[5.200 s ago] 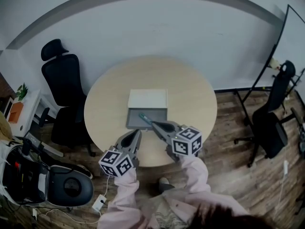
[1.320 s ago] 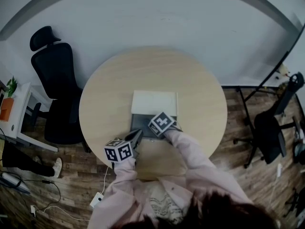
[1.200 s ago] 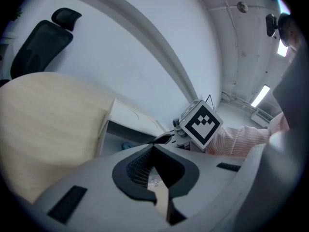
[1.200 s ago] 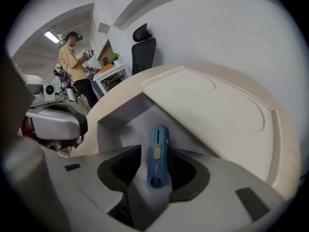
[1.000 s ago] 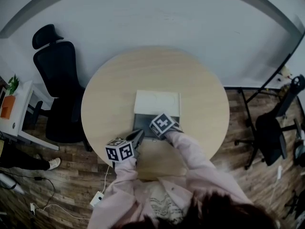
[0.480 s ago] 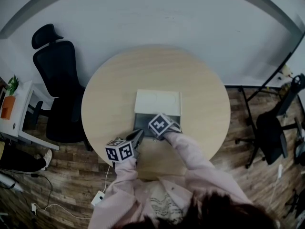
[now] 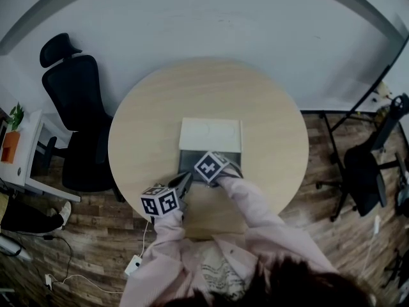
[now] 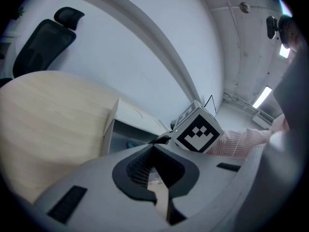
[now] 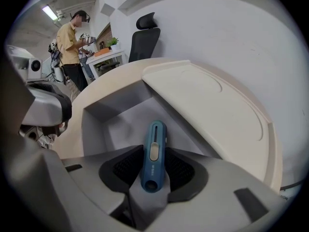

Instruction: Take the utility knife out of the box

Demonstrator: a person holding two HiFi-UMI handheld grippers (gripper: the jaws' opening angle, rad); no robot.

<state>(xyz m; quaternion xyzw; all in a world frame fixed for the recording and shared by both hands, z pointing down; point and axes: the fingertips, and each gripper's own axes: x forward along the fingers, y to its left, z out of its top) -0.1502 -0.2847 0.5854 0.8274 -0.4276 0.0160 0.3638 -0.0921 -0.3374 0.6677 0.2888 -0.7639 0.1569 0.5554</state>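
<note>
Surface (image 7: 147,123): box (image 7: 189,161) toward its near edge, lid (image 7: 211,134) lying flat directly behind, touching it. In box: utility knife (image 9: 153,154). Left of surface, on floor (image 7: 319,165): office chair (image 7: 73,101).

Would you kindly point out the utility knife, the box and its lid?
utility knife (image 9: 151,170): right gripper view, on its blue body.
box (image 9: 116,103): right gripper view, grey inner wall.
lid (image 9: 207,100): right gripper view, flat pale face.
</note>
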